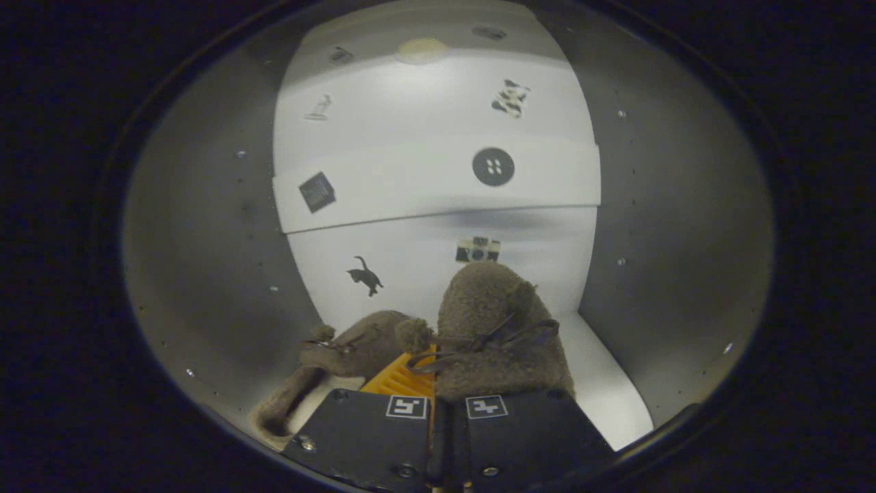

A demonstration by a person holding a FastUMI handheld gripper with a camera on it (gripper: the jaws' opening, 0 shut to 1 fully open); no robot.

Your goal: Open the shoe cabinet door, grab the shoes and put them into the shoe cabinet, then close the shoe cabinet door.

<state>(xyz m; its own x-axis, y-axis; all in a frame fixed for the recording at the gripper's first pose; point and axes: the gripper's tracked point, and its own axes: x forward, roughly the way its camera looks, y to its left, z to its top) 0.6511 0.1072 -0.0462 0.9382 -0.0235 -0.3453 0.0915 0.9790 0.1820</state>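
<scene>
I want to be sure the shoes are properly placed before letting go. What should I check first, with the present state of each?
1. Cabinet door open: ok, the gripper is inside the shoe cabinet.
2. Right shoe over the cabinet floor: ok.
3. Left shoe inside: ok, lying tilted.
4. Grip: fingers look closed together, hold on the shoe cannot tell.
5. Shoe resting on the floor: cannot tell.

Two shoes (479, 329) sit inside the cabinet (205, 260), just ahead of the nearly closed gripper (438, 411), under a shelf (438, 185).
</scene>
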